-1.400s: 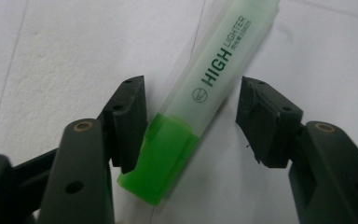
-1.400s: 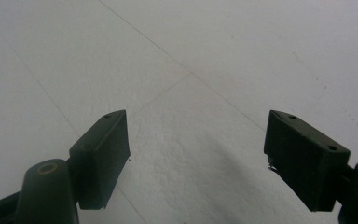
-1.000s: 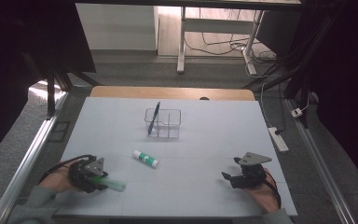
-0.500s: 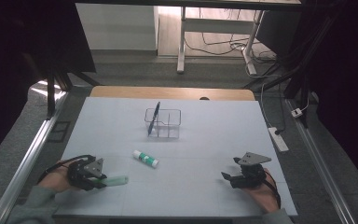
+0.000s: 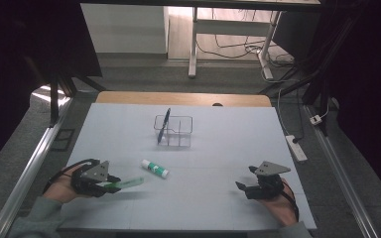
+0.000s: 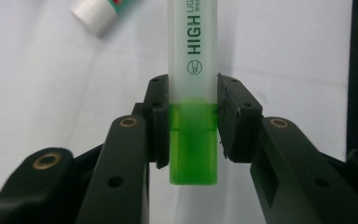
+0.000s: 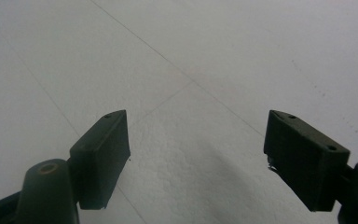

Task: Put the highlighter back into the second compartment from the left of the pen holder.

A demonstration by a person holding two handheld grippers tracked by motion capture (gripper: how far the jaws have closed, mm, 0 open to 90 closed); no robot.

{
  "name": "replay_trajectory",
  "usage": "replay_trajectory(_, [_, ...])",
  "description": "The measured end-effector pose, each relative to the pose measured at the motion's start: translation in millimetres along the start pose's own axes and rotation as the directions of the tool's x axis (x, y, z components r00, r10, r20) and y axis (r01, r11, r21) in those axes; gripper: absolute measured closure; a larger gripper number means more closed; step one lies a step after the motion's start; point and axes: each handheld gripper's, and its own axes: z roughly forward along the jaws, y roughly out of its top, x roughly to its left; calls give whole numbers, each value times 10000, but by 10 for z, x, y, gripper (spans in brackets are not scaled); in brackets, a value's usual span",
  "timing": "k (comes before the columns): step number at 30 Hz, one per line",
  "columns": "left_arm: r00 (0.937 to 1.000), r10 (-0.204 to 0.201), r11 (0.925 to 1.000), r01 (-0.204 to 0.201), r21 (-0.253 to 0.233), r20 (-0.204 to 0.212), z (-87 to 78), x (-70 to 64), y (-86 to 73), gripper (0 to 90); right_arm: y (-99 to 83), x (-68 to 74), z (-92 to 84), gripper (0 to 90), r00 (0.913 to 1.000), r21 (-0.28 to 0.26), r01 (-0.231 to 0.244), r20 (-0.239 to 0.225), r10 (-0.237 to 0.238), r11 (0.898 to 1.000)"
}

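My left gripper [image 5: 110, 185] is shut on a green highlighter [image 5: 128, 183] at the table's near left; the pen points right, just above the white surface. In the left gripper view the highlighter [image 6: 192, 84] sits clamped between the two pads [image 6: 157, 122] near its green end. A white glue stick [image 5: 155, 168] lies on the table just beyond it, and its white end [image 6: 95, 18] also shows at the top left of the left gripper view. My right gripper [image 5: 244, 182] rests open at the near right, and in its own view the gripper [image 7: 196, 154] has nothing between its jaws.
A clear plastic organizer [image 5: 174, 131] stands mid-table with a dark pen [image 5: 163, 125] leaning in its left compartment. The white table [image 5: 218, 148] has a wooden strip along its far edge. A power strip [image 5: 295, 148] lies on the floor to the right.
The left gripper has drawn slightly back toward the near left with the highlighter in it. The right gripper has stayed put.
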Motion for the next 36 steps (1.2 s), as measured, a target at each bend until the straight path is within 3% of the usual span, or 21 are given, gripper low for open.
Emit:
replay_trajectory(2, [9995, -162, 9996, 155, -235, -280, -7, 3, 45, 660, 4, 2, -4, 221, 10000, -25, 0, -3, 0, 10000])
replay_trajectory(6, [9977, -520, 9971, 495, -582, -426, 14, 15, 132, 660, 9, 0, -8, 222, 10000, -59, -32, -22, 32, 10000])
replay_trajectory(14, [9922, -1025, 9936, 988, -546, -708, 156, 4, 415, 660, 49, 22, -23, 224, 10000, -377, -39, -9, 38, 9993])
replay_trajectory(19, [9897, -1037, 9936, 985, -553, -991, 262, -14, 645, 660, 108, 58, -36, 233, 9999, -434, 117, -86, -121, 9990])
replay_trajectory(26, [9912, -761, 9941, 669, -858, -1086, 377, -11, 923, 660, 178, 105, -46, 247, 9996, -547, 229, -168, -239, 9982])
replay_trajectory(36, [9936, -469, 9942, 365, -1008, -1029, 468, -44, 1126, 660, 242, 148, -21, 246, 9988, -670, 403, -235, -420, 9969])
